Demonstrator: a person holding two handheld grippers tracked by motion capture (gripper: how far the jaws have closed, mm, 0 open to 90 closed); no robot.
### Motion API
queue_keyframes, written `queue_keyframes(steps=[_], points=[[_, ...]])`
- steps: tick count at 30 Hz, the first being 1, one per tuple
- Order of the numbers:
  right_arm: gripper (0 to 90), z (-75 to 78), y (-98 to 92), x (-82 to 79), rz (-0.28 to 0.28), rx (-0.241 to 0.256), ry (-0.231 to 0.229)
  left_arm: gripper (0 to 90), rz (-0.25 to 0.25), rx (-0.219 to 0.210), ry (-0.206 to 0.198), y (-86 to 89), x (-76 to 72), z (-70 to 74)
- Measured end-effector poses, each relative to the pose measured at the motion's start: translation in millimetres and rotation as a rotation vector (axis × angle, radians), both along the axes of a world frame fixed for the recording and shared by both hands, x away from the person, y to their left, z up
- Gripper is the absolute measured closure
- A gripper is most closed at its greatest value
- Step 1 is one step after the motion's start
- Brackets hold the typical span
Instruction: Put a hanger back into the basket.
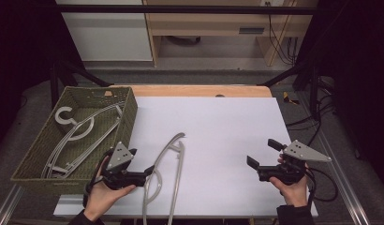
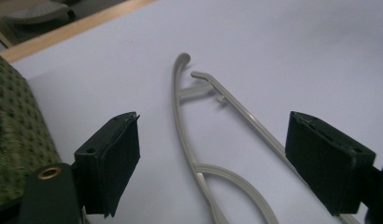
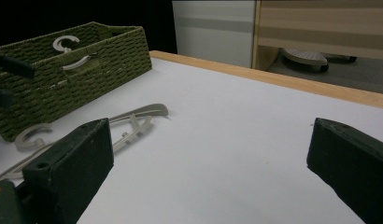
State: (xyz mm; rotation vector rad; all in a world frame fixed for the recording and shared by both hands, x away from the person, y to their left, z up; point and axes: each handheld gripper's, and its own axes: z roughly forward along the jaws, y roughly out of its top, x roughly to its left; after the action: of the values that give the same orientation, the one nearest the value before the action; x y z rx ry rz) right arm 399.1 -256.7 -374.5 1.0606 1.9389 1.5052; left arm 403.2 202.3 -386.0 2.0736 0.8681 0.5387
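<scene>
With jaws spread, the left gripper (image 1: 144, 171) is hovering over the hanger (image 1: 166, 164) lying on the table (image 1: 218, 131) beside the basket (image 1: 127, 117), and should be closing squarely on one thin arm, while the right gripper (image 1: 261, 153) is waiting open, well apart.

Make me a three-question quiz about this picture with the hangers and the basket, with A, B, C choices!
1. Where does the basket stand?
A. at the table's left edge
B. in the table's middle
C. at the table's right edge

2. What colour is the basket?
A. red
B. green
C. blue

3. How is the left gripper?
A. shut on a hanger
B. shut on nothing
C. open, holding nothing

Answers: 1 A, since the high view shows it at the left of the white table. 2 B, its woven wall is olive green. 3 C, its jaws stand apart over the grey hanger lying on the table.
</scene>
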Motion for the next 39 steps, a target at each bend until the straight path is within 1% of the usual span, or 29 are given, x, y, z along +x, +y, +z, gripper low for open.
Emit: queue_keyframes(steps=[3,4,6,8,12,13,14,15,16,19,22,24,26,27,29,31,33,34,38,39], points=[[0.8,-0.4,-0.1,0.2,-0.002,-0.001,0.000,18.5,-0.012,0.043,0.024,-7.6,2.0,-11.0],[0.8,-0.5,0.3,0.1,-0.001,-0.002,0.000,19.0,-0.011,0.051,0.035,-9.7,2.9,-14.7],[0.8,-0.5,1.2,-0.1,0.002,-0.002,-0.001,20.9,-0.014,0.075,0.053,-13.0,5.0,-22.1],[0.8,-0.6,1.7,0.0,0.003,-0.001,0.001,23.1,-0.016,0.110,0.075,-16.4,7.6,-30.3],[0.8,-1.1,2.4,0.0,0.007,-0.006,0.001,29.1,-0.013,0.154,0.115,-19.0,12.7,-43.3],[0.8,-1.1,2.5,0.0,0.009,-0.005,0.000,30.3,-0.011,0.150,0.127,-19.6,14.0,-46.6],[0.8,-1.3,2.8,0.1,0.009,-0.004,0.001,32.6,-0.016,0.162,0.143,-19.6,15.8,-48.9],[0.8,-1.6,3.2,0.2,0.008,-0.005,0.001,34.4,-0.011,0.163,0.154,-20.0,17.6,-52.5],[0.8,-1.8,3.3,0.3,0.011,-0.005,0.004,36.4,0.001,0.170,0.175,-19.7,19.7,-54.9],[0.8,-2.5,3.9,1.0,0.012,-0.008,0.006,40.5,0.028,0.181,0.217,-18.4,24.7,-62.5],[0.8,-2.9,4.4,1.3,0.012,-0.009,0.006,45.8,0.044,0.194,0.239,-19.0,27.4,-68.9],[0.8,-3.0,5.0,1.5,0.012,-0.008,0.007,49.8,0.043,0.205,0.261,-20.2,28.3,-71.1],[0.8,-2.9,5.2,1.6,0.013,-0.007,0.007,53.8,0.047,0.218,0.268,-22.3,29.0,-73.9],[0.8,-2.9,5.1,1.5,0.014,-0.009,0.006,56.0,0.047,0.215,0.267,-22.3,29.1,-73.7],[0.8,-2.5,5.1,1.2,0.015,-0.006,0.006,63.4,0.054,0.213,0.282,-22.1,31.5,-73.7],[0.8,-2.5,5.1,1.2,0.015,-0.007,0.006,67.9,0.060,0.215,0.290,-21.6,33.5,-74.6],[0.8,-2.3,5.5,1.1,0.016,-0.007,0.006,70.2,0.059,0.200,0.321,-19.4,38.0,-73.9],[0.8,-2.2,5.7,1.1,0.017,-0.006,0.007,70.6,0.063,0.195,0.328,-19.9,39.1,-73.8],[0.8,-2.4,6.4,1.3,0.016,-0.011,0.007,71.5,0.074,0.221,0.331,-23.5,39.5,-72.4],[0.8,-2.3,6.4,1.4,0.017,-0.010,0.006,71.7,0.079,0.221,0.331,-24.1,40.0,-72.5]])
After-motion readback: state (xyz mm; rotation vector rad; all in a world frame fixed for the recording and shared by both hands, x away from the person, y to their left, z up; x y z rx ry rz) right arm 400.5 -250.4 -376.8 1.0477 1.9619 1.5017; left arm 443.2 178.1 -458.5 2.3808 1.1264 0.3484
